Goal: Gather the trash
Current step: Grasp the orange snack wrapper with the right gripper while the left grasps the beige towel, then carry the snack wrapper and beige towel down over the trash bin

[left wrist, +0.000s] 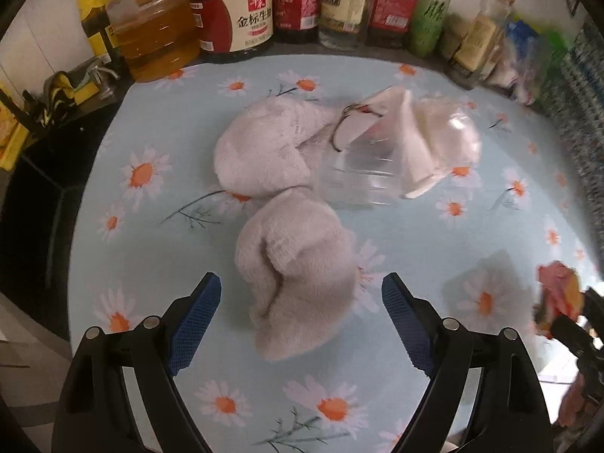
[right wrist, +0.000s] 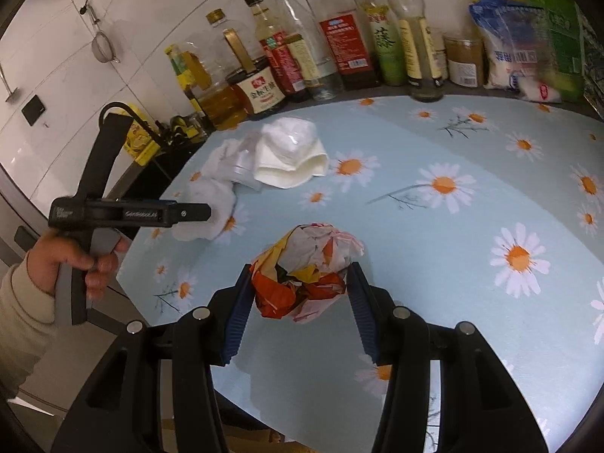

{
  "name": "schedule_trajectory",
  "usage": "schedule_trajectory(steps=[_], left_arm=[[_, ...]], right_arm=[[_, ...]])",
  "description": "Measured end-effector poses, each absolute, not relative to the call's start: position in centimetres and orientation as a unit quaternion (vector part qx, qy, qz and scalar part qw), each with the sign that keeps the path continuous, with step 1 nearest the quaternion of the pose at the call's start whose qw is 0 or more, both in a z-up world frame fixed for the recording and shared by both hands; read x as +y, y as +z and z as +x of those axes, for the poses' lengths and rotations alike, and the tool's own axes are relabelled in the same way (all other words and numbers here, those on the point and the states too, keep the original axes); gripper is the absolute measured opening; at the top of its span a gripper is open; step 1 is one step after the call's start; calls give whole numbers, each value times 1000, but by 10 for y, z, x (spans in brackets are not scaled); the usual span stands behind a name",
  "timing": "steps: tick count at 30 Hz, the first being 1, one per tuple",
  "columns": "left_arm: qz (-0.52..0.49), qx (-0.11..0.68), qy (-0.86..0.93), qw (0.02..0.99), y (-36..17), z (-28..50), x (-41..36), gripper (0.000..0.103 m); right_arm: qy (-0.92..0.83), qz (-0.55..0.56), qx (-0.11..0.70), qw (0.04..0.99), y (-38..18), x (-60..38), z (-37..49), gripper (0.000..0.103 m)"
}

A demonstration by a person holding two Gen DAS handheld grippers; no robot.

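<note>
In the left wrist view, the left gripper (left wrist: 301,298) points steeply down at a smooth pale-blue tablecloth (left wrist: 158,249) printed with white-and-orange daisies; its black fingers, lined with blue ribbed pads (left wrist: 196,321), stand wide apart and grip nothing. A soft, fuzzy grey-white wad (left wrist: 298,275) of crumpled tissue or cloth lies between the fingertips and just beyond them, and contact cannot be made out. Farther off sit a second fluffy wad (left wrist: 264,147), a clear ribbed plastic cup (left wrist: 362,177) tipped on its side, and a folded white napkin (left wrist: 426,139), all bunched together. A row of glass and plastic bottles (left wrist: 234,11) lines the far edge. At the right margin, a blurred pink-and-orange paper ball (left wrist: 558,294) shows. In the right wrist view, the right gripper (right wrist: 300,283) is closed on that crumpled paper ball (right wrist: 305,271), a wrinkled wrapper in red, orange, yellow and white, pinched between its blue pads above the cloth. To the left, a hand (right wrist: 71,260) with a cream sleeve grips the left tool's black handle, over the white wads.
</note>
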State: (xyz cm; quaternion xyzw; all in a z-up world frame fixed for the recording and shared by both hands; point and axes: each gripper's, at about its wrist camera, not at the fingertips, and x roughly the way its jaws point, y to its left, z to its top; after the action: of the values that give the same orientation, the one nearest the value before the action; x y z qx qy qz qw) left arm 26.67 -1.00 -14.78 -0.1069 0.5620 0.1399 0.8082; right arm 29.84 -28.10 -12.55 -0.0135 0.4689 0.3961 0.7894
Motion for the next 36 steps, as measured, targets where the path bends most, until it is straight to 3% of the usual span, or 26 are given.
schedule_trajectory(steps=[8, 15, 18, 36], left_arm=[[-93, 572, 139, 803, -159, 274, -10, 81], [-83, 560, 125, 815, -157, 267, -13, 44], [-95, 551, 115, 821, -153, 261, -12, 34], [-122, 497, 55, 858, -117, 199, -8, 31]], right_arm=[[397, -4, 472, 787, -131, -292, 299, 50], [399, 0, 472, 786, -133, -291, 294, 50], [399, 3, 472, 787, -132, -291, 290, 50], [368, -17, 453, 812, -112, -265, 246, 50]])
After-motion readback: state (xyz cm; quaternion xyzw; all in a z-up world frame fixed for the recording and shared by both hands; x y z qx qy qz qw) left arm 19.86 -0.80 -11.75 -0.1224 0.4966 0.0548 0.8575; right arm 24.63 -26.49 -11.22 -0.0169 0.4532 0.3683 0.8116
